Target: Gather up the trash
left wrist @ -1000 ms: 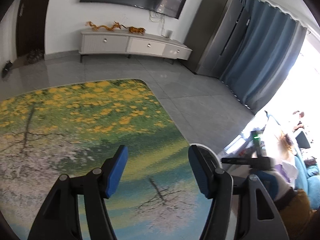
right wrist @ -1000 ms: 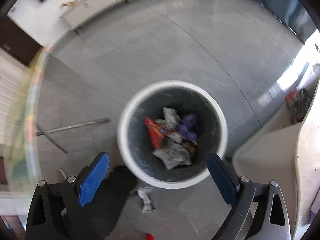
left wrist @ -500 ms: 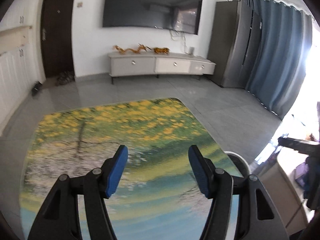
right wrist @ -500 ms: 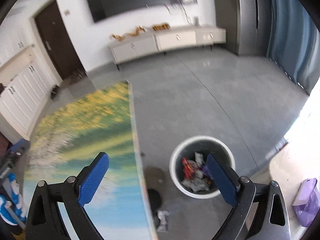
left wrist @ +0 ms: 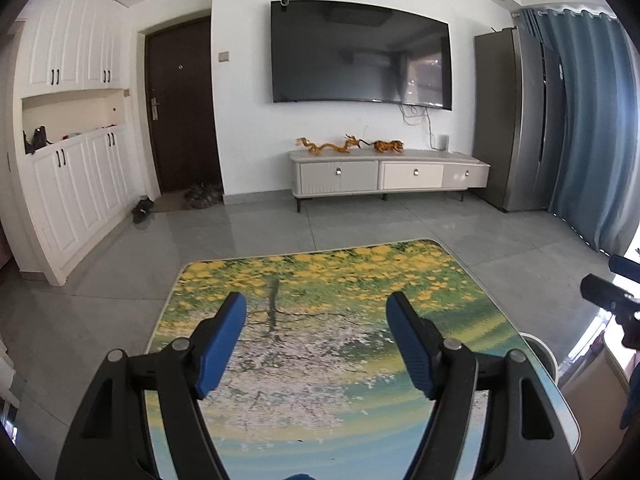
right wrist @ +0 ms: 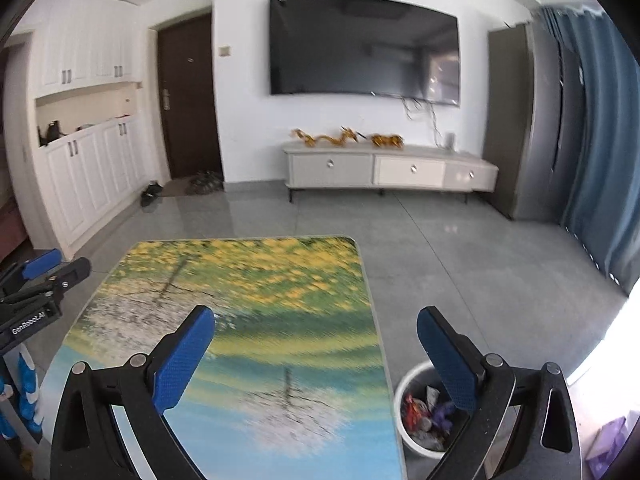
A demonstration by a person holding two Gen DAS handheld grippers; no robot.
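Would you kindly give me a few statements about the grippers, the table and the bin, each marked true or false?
1. The right gripper holds a wrapper. False: its jaws stand open with nothing between them.
2. The white bin on the floor holds trash. True.
3. The bin stands on the table. False: it stands on the floor beside the table's right edge.
4. The left gripper is open and empty, its jaws having just been opening. True.
5. The television on the wall is showing a programme. False: its screen is dark.
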